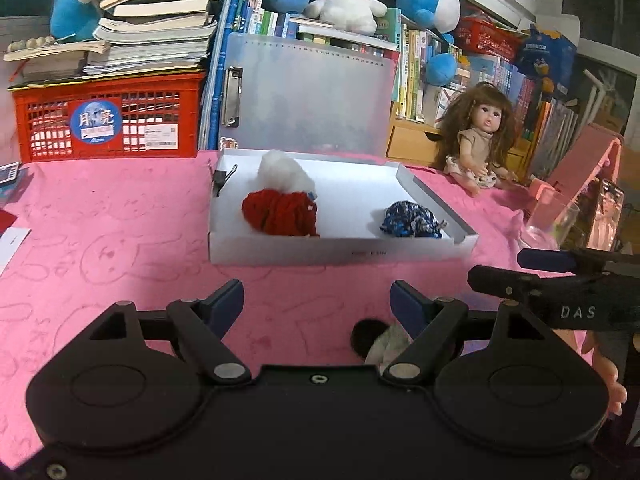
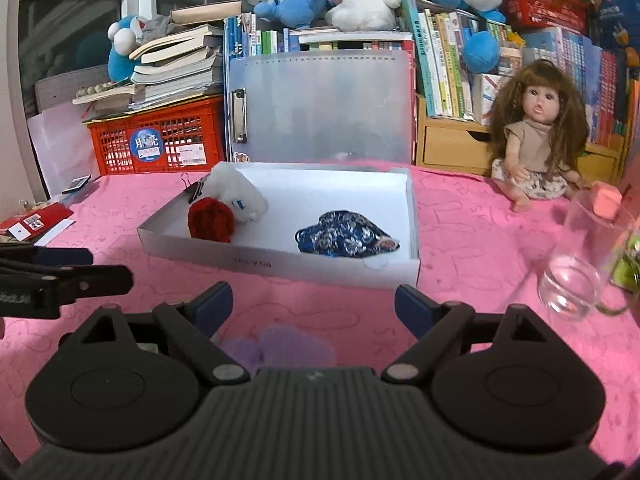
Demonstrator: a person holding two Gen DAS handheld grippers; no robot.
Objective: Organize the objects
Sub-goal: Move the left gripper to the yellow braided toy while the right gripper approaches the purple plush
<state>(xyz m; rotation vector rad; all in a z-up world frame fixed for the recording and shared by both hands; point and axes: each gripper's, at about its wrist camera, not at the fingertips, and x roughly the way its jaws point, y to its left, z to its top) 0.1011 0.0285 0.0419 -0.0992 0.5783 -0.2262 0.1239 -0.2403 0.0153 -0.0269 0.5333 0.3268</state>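
A shallow white box (image 1: 320, 250) lies on the pink cloth (image 1: 120, 240). Inside it are a red yarn ball (image 1: 280, 214), a white fluffy toy (image 1: 282, 174) behind that, and a blue patterned pouch (image 1: 412, 220) to the right. My left gripper (image 1: 318, 294) hovers open in front of the box, with a small black-and-grey fluffy thing (image 1: 376, 340) low beside its right finger, not gripped. My right gripper (image 2: 314, 296) is open too, over a blurred purple fuzzy thing (image 2: 280, 348). In its view I see the box (image 2: 280, 268), yarn ball (image 2: 211, 220), white toy (image 2: 236, 192) and pouch (image 2: 344, 238). The two grippers sit side by side.
A doll (image 2: 536, 148) sits at the back right, and an empty glass (image 2: 580, 268) stands near the right edge. A red crate (image 1: 108, 120) under stacked books is at the back left. A translucent clipboard (image 1: 308, 100) leans behind the box. Books and plush toys line the back.
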